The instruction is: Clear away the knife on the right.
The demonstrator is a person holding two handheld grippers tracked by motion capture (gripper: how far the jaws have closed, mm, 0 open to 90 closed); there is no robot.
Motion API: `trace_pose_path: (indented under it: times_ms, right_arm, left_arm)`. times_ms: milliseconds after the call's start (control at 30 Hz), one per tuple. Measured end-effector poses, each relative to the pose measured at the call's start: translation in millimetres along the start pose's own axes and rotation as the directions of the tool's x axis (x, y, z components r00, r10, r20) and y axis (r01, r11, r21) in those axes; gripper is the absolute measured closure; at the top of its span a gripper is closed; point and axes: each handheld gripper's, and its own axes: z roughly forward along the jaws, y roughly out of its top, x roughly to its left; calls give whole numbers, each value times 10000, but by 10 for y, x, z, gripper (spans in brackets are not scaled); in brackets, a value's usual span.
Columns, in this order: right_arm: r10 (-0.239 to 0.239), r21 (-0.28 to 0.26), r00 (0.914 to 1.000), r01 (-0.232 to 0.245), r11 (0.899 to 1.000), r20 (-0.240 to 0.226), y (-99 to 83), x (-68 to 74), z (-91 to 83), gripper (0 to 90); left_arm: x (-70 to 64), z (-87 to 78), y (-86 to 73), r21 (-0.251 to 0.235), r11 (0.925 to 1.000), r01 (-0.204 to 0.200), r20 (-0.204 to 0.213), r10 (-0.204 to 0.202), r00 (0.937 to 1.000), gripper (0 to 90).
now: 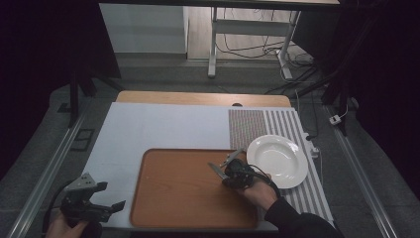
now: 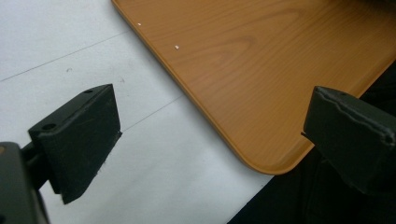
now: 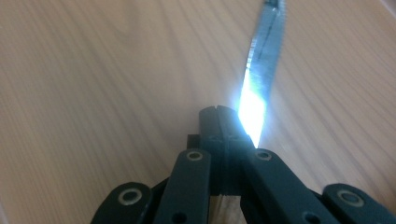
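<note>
The right hand-held gripper [image 1: 225, 166] pinched a knife [image 3: 261, 70] low over the wooden tray [image 1: 188, 198], near the tray's plate-side edge. Judged best: lower it flat before releasing. The left hand-held gripper [image 1: 101, 198] hovered spread beside the tray's near corner

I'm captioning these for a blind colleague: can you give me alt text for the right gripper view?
The right tool, its black jaws closed together, holds a shiny metal knife whose blade stretches away above a wooden tray. A bright glare hides the spot where the blade meets the jaws.
</note>
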Motion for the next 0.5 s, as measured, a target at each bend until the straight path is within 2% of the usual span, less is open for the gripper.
trace_pose_path:
  times_ms: [167,500]
  right_arm:
    - [550,8,9983,-551,9985,167,-107,-99,-65,900]
    - [1092,164,9932,-1099,9938,392,-285,-251,-174,900]
  left_arm:
    - [-7,0,0,-6,10000,-55,-17,55,10000,41]
    - [-8,-2,-1,-45,10000,-58,-36,58,10000,41]
